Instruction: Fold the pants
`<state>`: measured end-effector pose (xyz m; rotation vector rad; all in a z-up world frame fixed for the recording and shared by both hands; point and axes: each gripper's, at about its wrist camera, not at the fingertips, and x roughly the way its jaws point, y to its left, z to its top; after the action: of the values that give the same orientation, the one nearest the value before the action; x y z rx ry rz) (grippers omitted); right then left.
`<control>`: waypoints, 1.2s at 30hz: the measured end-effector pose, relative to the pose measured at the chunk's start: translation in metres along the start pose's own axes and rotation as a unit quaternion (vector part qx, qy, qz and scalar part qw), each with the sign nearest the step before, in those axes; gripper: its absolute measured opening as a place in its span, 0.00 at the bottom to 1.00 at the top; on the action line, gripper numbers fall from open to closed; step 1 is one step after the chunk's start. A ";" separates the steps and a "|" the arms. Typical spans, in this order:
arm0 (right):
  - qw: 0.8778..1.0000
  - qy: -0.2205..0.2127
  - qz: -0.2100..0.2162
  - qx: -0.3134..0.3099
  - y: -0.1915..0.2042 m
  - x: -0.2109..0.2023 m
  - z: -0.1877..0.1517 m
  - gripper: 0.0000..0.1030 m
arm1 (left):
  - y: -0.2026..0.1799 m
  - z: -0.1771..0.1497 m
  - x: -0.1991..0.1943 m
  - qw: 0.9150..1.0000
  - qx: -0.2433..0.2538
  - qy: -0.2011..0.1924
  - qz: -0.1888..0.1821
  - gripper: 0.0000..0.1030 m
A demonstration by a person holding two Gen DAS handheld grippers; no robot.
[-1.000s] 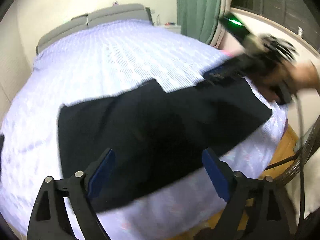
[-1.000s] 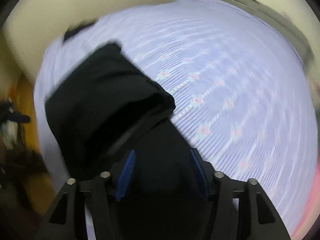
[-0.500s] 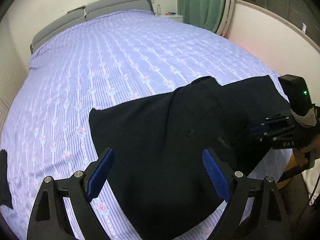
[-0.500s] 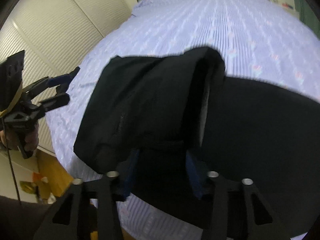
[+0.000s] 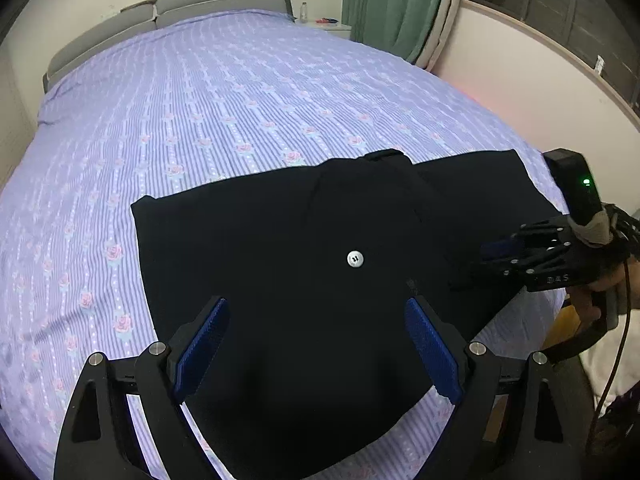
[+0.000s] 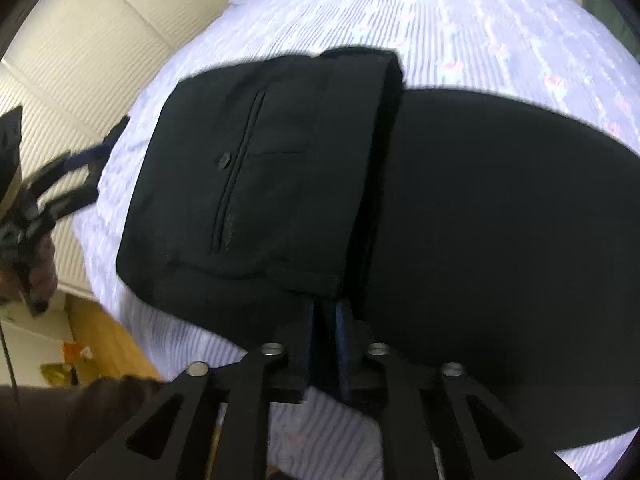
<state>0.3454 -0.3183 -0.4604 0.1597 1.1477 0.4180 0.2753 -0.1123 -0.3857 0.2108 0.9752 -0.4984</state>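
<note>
Black pants (image 5: 280, 240) lie folded near the bed's foot, a white snap (image 5: 355, 259) showing on top. In the right wrist view the folded-over seat of the pants (image 6: 260, 160) shows a back pocket with a button (image 6: 223, 160). My left gripper (image 5: 316, 344) hovers open above the near part of the pants, with nothing between its blue pads. My right gripper (image 6: 325, 316) pinches the edge of the folded layer at its tips, its narrow jaws opening. It appears at the pants' right edge (image 5: 492, 256). The blurred left gripper (image 6: 76, 168) shows far left.
The striped lilac bedsheet (image 5: 200, 100) stretches to a grey headboard (image 5: 160, 4). A green curtain (image 5: 392, 0) and a nightstand (image 5: 328, 24) stand at the far corner. White wardrobe doors (image 6: 80, 60) and wooden floor (image 6: 108, 340) lie beside the bed. A dark sleeve (image 6: 80, 420) is at lower left.
The lifted pants part has come down flat onto the rest. My right gripper sank and rolled with it, its jaws drawing closer. My left gripper drifted over the pants, still open.
</note>
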 end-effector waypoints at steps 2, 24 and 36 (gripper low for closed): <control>1.000 -0.021 0.001 0.011 -0.002 -0.009 -0.001 0.46 | 0.004 0.005 0.001 1.000 -0.004 -0.002 0.000 0.87; 0.807 -0.254 -0.181 0.501 -0.141 -0.151 -0.121 0.66 | -0.238 0.245 0.180 0.874 0.391 0.076 -0.279 0.80; 0.751 -0.278 -0.139 0.582 -0.201 -0.119 -0.153 0.66 | -0.351 0.240 0.281 0.778 0.508 0.215 -0.301 0.66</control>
<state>0.2140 -0.5628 -0.4893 1.1179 0.6601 -0.6576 0.4084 -0.5969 -0.4699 1.0435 1.1241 -1.6224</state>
